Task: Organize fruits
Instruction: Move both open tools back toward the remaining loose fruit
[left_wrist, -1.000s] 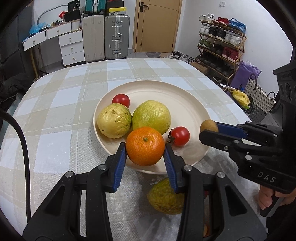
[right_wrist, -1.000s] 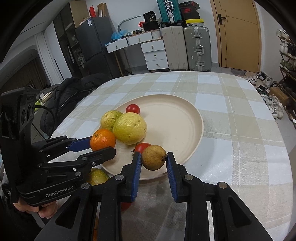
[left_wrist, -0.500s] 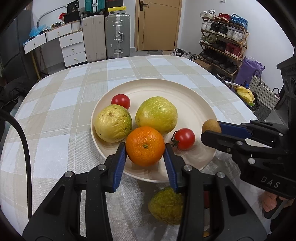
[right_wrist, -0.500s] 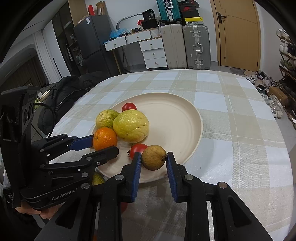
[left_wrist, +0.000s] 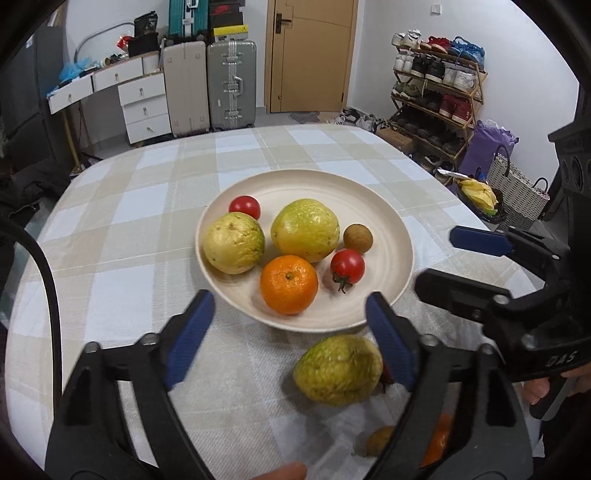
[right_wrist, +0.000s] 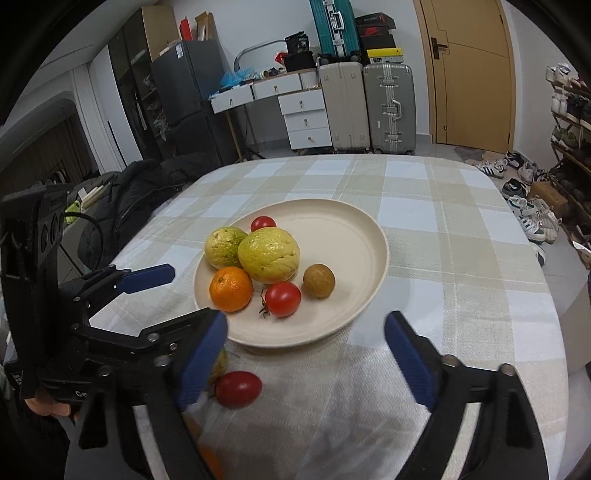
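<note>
Six fruits are sitting on the plate (left_wrist: 400, 254): an orange (left_wrist: 289, 285) just ahead of the left tongs (left_wrist: 291, 338), a small brown fruit (right_wrist: 319, 280) ahead of the right tongs (right_wrist: 306, 352), two tomatoes and two guavas beyond. Both tongs have just been opening and are standing apart with nothing between the pads. More is waiting on the worktop (left_wrist: 122, 236): a guava (left_wrist: 338, 369) beside the left tongs' right pad and a tomato (right_wrist: 238, 388) by the right tongs' left pad. Roughly halfway, it seems.

Matt cream plate (left_wrist: 399, 236); woven checked tablecloth (left_wrist: 122, 236); glossy tomato (left_wrist: 347, 265); dimpled orange (left_wrist: 289, 284).
</note>
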